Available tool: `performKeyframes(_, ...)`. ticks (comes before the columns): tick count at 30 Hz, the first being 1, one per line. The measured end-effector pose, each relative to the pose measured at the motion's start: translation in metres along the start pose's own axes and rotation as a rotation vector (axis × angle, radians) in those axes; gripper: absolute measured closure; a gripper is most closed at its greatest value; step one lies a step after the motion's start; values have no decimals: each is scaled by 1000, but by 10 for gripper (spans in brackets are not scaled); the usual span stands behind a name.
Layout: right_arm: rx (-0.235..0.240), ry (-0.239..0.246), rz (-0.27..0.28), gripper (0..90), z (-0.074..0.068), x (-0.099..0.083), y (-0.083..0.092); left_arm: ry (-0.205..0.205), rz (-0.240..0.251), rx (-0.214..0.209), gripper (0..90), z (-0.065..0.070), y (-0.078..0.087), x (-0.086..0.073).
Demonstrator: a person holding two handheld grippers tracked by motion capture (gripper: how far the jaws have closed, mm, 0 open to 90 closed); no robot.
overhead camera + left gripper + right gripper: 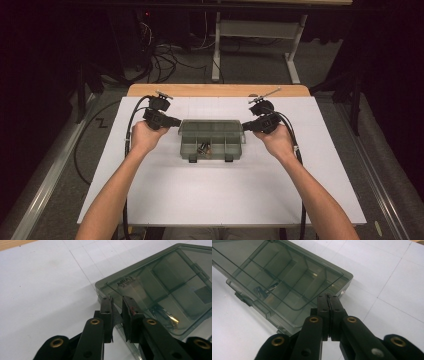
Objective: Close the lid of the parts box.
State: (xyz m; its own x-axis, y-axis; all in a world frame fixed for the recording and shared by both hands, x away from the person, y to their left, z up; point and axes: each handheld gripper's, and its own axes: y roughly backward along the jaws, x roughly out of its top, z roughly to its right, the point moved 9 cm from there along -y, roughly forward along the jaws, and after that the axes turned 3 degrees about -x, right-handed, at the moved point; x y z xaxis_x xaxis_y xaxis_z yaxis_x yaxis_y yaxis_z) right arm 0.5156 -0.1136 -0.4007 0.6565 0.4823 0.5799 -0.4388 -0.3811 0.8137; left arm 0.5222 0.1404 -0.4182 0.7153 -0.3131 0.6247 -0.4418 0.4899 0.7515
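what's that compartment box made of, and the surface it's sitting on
The smoky grey see-through compartment box looks like hard glossy plastic: its dividers show through the lid, which catches reflections. The white tabletop sheet looks matte, maybe paper or laminate, with faint grid lines.

Both forearms are bare, no sleeves. Either side of the smoky compartment box (pixel 211 140), the left gripper (pixel 172 121) and right gripper (pixel 248 125) are black, with brass-ringed jaw links, black trailing cables and grey top plates.
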Motion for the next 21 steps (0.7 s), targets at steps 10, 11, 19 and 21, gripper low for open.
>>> performKeyframes(10,15,9,1,900,-3,-5,-3,-9,-7,-6,786,4,-2,-5)
performKeyframes(11,17,9,1,900,-3,-5,-3,-10,-5,-7,786,4,-3,-6)
performKeyframes(19,25,19,1,900,-6,-8,-6,-28,-5,-19,783,11,-4,-10)
performKeyframes(21,27,21,2,900,-7,-8,-7,-33,-3,-22,783,13,-4,-11)
